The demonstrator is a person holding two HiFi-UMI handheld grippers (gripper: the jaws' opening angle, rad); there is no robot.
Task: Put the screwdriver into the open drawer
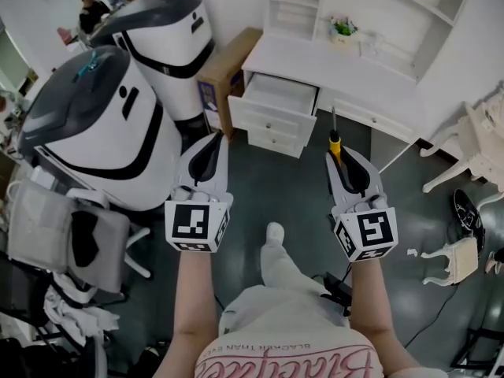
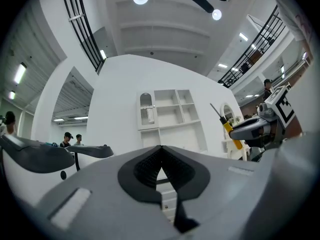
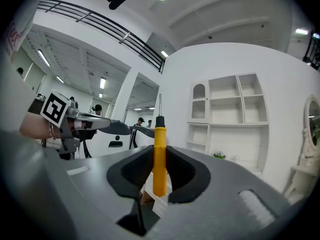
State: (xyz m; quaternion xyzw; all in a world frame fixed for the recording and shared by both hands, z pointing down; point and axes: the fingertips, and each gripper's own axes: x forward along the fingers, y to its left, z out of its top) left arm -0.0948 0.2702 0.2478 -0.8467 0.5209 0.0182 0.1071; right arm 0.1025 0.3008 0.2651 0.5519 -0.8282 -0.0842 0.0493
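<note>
My right gripper (image 1: 344,154) (image 3: 159,159) is shut on the yellow handle of the screwdriver (image 1: 334,136) (image 3: 159,151), whose metal shaft sticks out ahead of the jaws. The screwdriver also shows in the left gripper view (image 2: 229,127), held at the right. My left gripper (image 1: 214,144) (image 2: 161,159) is shut with nothing between its pads. Both are held out level over the dark floor. The open drawer (image 1: 277,94) juts from a white desk (image 1: 315,61) a little beyond and between the two grippers.
Two large white and grey machines (image 1: 102,124) stand at the left, with a cardboard box (image 1: 224,73) beside the desk. White shelves (image 1: 354,6) rise behind the desk. Pale chairs (image 1: 472,144) stand at the right. People (image 1: 94,6) stand in the far left corner.
</note>
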